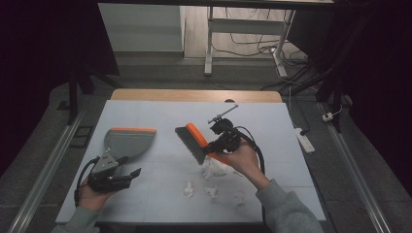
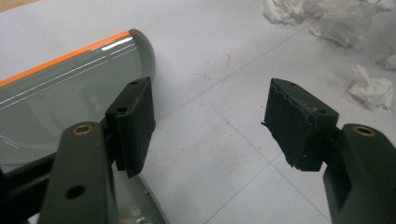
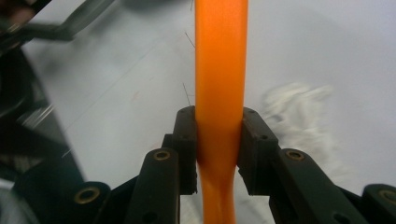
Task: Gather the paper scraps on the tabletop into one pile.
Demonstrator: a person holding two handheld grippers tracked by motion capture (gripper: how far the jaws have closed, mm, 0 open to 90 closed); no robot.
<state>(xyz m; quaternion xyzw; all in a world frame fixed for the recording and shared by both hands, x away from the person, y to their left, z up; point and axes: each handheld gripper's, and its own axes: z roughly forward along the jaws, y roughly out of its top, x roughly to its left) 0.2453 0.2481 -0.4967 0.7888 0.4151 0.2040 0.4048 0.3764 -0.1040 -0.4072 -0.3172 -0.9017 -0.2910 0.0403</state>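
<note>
While right gripper (image 1: 216,144) clamps orange-backed, grey-bristled brush (image 1: 191,141) | left gripper (image 1: 127,173) jaws apart

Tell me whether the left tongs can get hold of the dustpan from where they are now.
Probably yes. The left tongs are open and hold nothing, and the dustpan lies right beside them on the table with nothing between. The right tongs, shut on the brush, are well off to the side.

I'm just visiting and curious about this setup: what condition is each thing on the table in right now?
Brush: lifted off the table, orange handle clamped in the right tongs.
Dustpan: lying flat on the table, not gripped.
Left tongs: open, holding nothing, beside the dustpan.
Paper scraps: crumpled, scattered on the table, not swept up.
</note>
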